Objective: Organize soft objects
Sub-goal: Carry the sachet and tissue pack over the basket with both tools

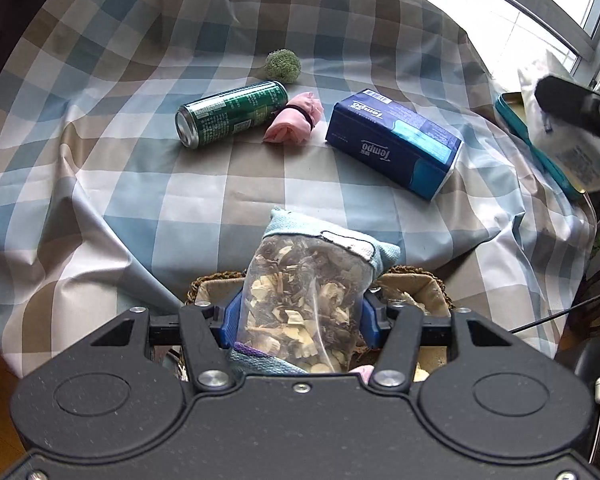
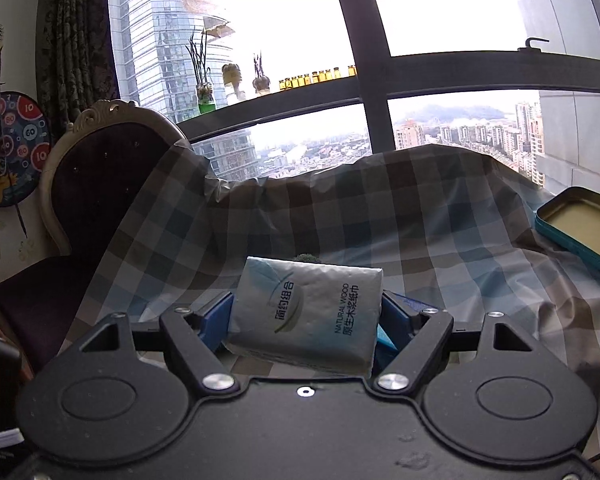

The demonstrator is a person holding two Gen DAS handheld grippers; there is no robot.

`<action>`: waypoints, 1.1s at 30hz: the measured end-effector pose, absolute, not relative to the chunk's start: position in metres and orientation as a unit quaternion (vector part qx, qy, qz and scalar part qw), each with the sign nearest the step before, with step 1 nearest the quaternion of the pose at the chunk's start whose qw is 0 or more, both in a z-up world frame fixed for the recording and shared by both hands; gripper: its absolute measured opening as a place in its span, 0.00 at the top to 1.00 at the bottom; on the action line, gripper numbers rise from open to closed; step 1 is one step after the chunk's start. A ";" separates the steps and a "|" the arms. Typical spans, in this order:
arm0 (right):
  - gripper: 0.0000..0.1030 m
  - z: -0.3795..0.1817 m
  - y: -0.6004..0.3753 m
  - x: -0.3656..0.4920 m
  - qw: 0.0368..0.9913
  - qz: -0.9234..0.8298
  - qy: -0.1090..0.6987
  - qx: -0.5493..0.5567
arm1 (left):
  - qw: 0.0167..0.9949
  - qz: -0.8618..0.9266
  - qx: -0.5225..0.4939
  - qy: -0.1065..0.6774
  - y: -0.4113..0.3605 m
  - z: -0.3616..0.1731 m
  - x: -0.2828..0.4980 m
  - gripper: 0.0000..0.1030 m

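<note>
The left wrist view looks down on a checked tablecloth (image 1: 148,216), where the left gripper (image 1: 302,320) is clamped on a clear sachet of dried chips (image 1: 306,300) with a blue cloth edge, held above a wicker basket (image 1: 428,284) that only this view shows. Farther off lie a green can (image 1: 232,114) on its side, a pink rolled cloth (image 1: 294,118) touching the can's end, a navy tissue pack (image 1: 396,142) to the right, and a small green pompom (image 1: 283,65) beyond the can. At that view's right edge the right gripper (image 1: 576,114) appears blurred, with a pale packet above a teal tin lid (image 1: 540,148). The right wrist view faces a window (image 2: 380,80) and a dark chair (image 2: 100,184), both hidden from the other camera; here the right gripper (image 2: 306,320) squeezes a white tissue packet (image 2: 306,314) between its 2 blue pads, held clear of the cloth.
</note>
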State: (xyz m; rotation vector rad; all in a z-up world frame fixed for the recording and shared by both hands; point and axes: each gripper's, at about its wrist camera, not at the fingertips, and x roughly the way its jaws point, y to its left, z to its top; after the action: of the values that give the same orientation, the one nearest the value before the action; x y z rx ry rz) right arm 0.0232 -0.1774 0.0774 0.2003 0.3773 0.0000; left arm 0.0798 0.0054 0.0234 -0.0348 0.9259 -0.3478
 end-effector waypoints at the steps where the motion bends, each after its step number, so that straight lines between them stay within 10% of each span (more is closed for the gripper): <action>1: 0.25 0.073 -0.176 0.018 0.976 -0.005 0.195 0.098 | 0.879 -0.166 -0.018 0.446 0.005 0.023 0.077 0.48; 33: 0.25 0.014 -0.160 -0.032 0.930 0.008 0.357 0.092 | 0.856 -0.152 -0.052 0.491 0.006 0.004 0.053 0.49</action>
State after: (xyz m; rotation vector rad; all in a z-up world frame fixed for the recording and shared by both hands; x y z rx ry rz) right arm -0.0320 -0.1598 0.0142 0.1878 0.7307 0.0172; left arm 0.0528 0.0063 0.0040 -0.1095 1.0329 -0.3192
